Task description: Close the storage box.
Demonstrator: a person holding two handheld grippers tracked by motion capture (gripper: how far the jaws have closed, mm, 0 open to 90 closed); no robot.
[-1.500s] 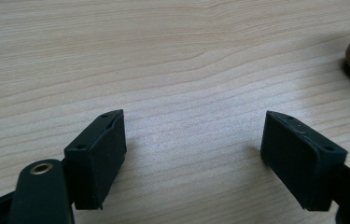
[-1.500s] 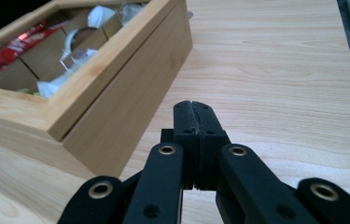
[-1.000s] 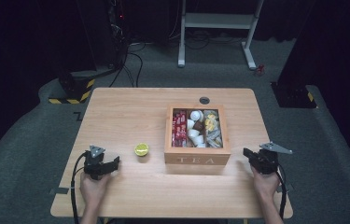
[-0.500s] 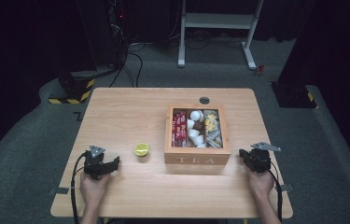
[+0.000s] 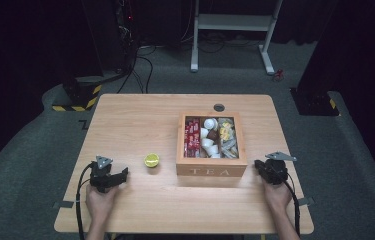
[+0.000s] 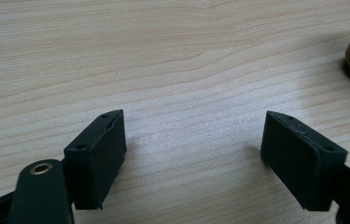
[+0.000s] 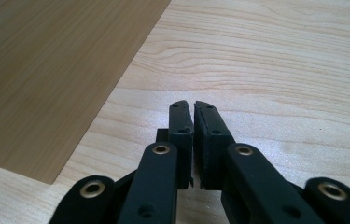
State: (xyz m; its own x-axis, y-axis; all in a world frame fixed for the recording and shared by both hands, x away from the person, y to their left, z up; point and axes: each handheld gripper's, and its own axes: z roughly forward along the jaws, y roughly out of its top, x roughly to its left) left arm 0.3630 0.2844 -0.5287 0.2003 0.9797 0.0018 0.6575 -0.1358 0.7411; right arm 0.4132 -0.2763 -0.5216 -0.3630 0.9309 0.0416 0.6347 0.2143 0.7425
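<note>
Table (image 5: 140, 115): bare at left. Tea box (image 5: 211, 165): right of centre, lidless for access. Lime cup (image 5: 151, 160): near front edge, between box and left gripper (image 5: 123, 174), jaws wide, empty. Right gripper (image 5: 258, 165): beside box, jaws closed, empty.

Beyond my table (image 5: 125, 120) I see grey carpet (image 5: 40, 135), a white metal stand (image 5: 235, 22), black cables (image 5: 142, 65) and a yellow-and-black striped block (image 5: 77, 95) at the left.

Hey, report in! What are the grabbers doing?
Left gripper open, empty. Right gripper shut, empty, beside tea box. Yellow-topped cup untouched. Nothing in the way.
</note>
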